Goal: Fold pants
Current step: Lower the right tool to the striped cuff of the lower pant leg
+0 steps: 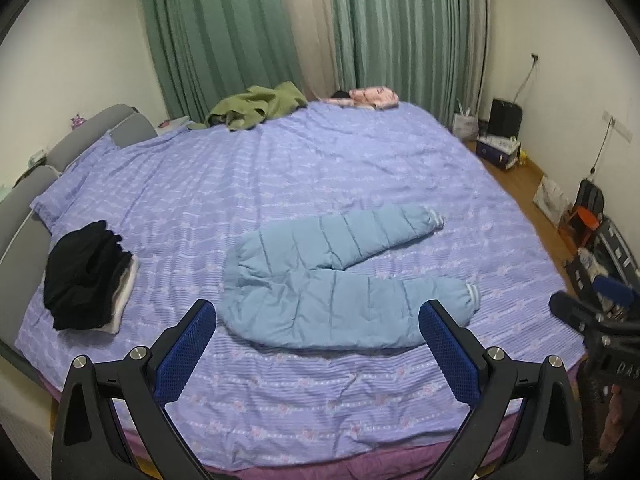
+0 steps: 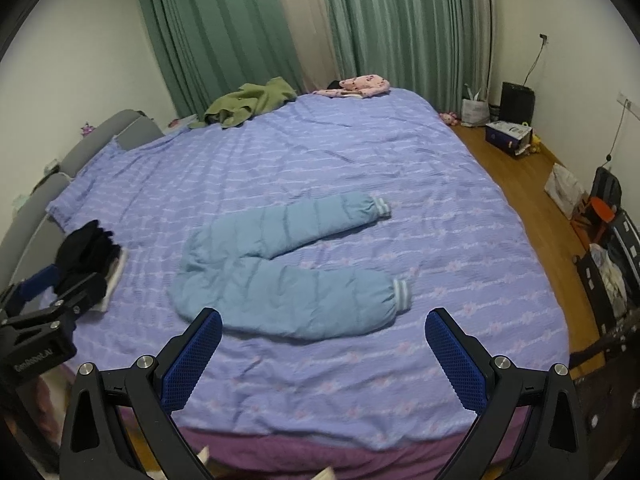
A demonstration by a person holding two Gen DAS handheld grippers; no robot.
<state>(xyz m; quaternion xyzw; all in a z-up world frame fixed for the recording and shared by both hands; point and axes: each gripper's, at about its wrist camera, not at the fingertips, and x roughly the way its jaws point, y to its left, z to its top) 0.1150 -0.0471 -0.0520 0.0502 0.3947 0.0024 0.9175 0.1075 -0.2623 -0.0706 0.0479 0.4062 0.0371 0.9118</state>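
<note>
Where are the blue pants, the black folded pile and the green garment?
blue pants [image 1: 320, 300]: left wrist view, on the seat area.
black folded pile [image 1: 86, 276]: left wrist view, on its top layer.
green garment [image 2: 252, 104]: right wrist view, on its crumpled middle.

A wide bed [image 1: 320, 184] under a lilac striped sheet carries everything. Light blue padded pants [image 1: 340, 280] lie flat on it, just beyond the left gripper's fingertips [image 1: 206, 312], legs spread in a V toward the right. A stack of black clothes [image 1: 88, 276] sits left of those fingers. Far beyond them, at the back edge, lie a green garment [image 1: 256, 110] and a pink one [image 1: 374, 97].
</note>
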